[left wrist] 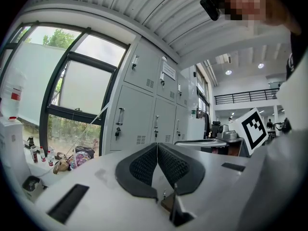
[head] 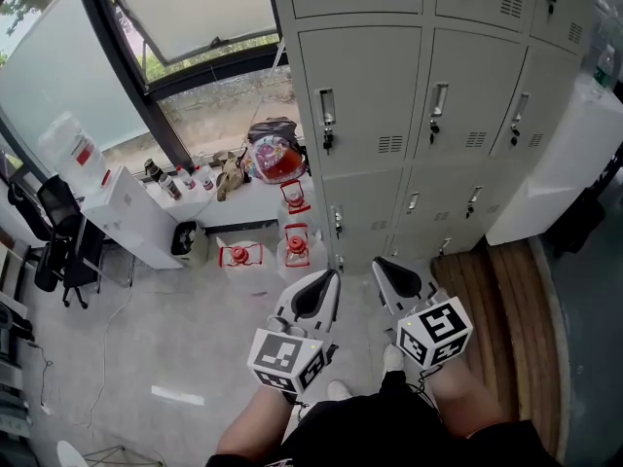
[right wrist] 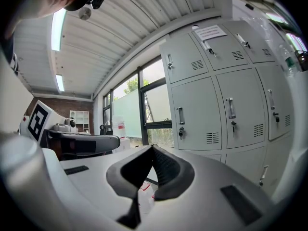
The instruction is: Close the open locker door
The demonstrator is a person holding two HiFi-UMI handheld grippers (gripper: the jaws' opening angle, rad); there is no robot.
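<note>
Left gripper point(head: 316, 293) and right gripper point(head: 397, 278), fingers pressed together on nothing, held level before the grey lockers point(head: 428, 8); each locker door point(head: 360, 100) facing them lies flush.

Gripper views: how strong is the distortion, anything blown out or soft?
Left gripper view: heavy fisheye, black corners, lockers bowed, window bright but readable, left claw sharp. Right gripper view: same dark rim, ceiling light clipped white.
</note>
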